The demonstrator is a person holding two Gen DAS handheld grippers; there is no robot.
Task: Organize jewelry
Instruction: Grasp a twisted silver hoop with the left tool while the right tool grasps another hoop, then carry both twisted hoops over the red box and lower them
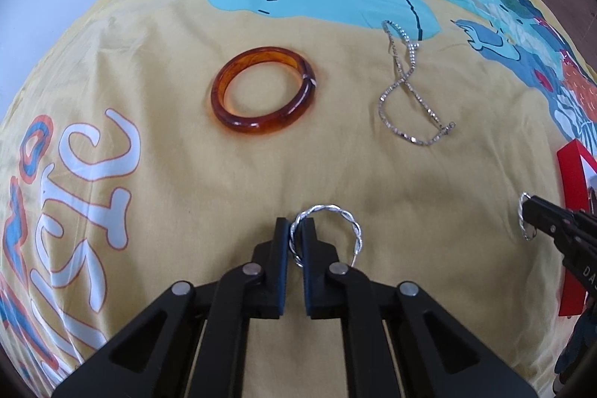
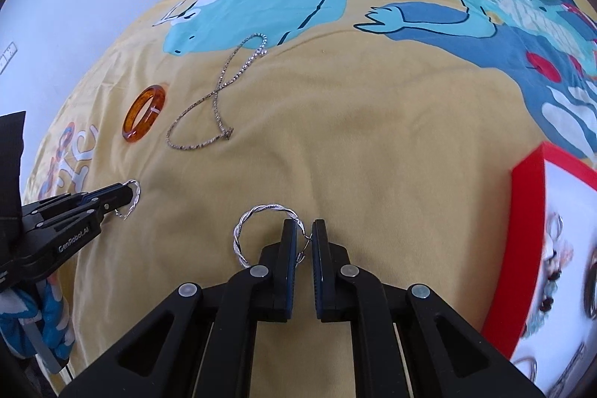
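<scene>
The left gripper (image 1: 295, 230) is pinching one twisted silver hoop earring (image 1: 328, 230); the right gripper (image 2: 303, 234) is pinching its twin (image 2: 257, 230), likely bound for the red-rimmed tray (image 2: 530, 230) at three o'clock.

Glossy translucent amber bangle (image 1: 263, 89), looks plastic. Shiny twisted metal hoop (image 1: 325, 229) and chain (image 1: 409, 88). Matt printed cloth bedsheet (image 1: 186, 174).

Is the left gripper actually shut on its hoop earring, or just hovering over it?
Shut on it. The left gripper has its pads pressed against the twisted silver hoop earring, with the wire running between them.
</scene>
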